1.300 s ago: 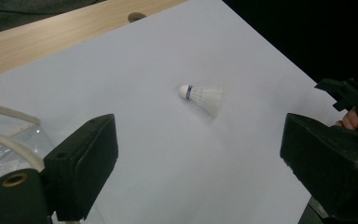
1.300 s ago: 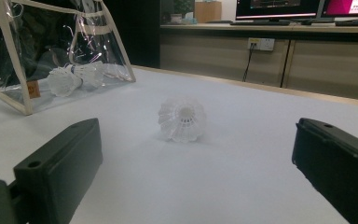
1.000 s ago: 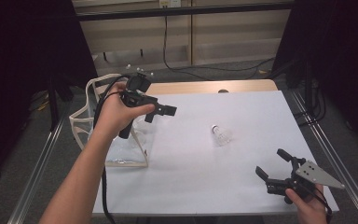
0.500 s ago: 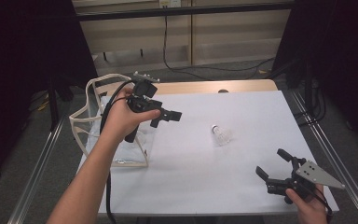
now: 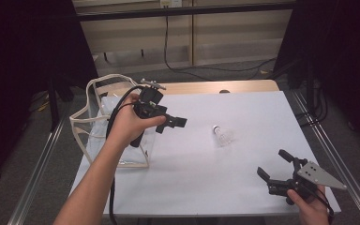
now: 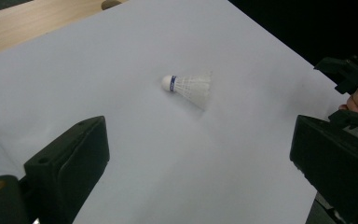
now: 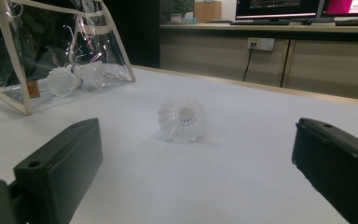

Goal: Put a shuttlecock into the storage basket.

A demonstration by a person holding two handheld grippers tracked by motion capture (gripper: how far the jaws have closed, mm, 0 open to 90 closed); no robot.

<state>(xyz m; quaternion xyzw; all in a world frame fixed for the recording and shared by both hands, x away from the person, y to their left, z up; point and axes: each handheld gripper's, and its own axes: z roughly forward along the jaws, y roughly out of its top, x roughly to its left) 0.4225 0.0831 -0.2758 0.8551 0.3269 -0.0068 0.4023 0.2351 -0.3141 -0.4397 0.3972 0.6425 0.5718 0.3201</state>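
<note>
A white shuttlecock [image 5: 222, 134] lies on its side on the white table top [image 5: 206, 173], right of the middle. My left gripper [image 5: 172, 124] hovers beside the clear bag [image 5: 98, 126], pointing toward the shuttlecock [image 6: 189, 86] from a distance. Its jaws have just been opening and stand open with nothing between them [image 6: 200, 154]. My right gripper [image 5: 273, 163] rests near the table's front right corner, open and empty. It faces the shuttlecock [image 7: 182, 119], whose feather skirt is turned toward it.
The clear bag [image 7: 60, 51] with cream trim stands at the table's left edge and holds two shuttlecocks [image 7: 63, 79] that I can make out. A wooden strip [image 5: 206, 87] borders the far edge. Metal rails [image 5: 42, 159] run along both sides.
My left hand has moved right and slightly down, away from the bag's mouth and toward the shuttlecock. The right hand has stayed still.
</note>
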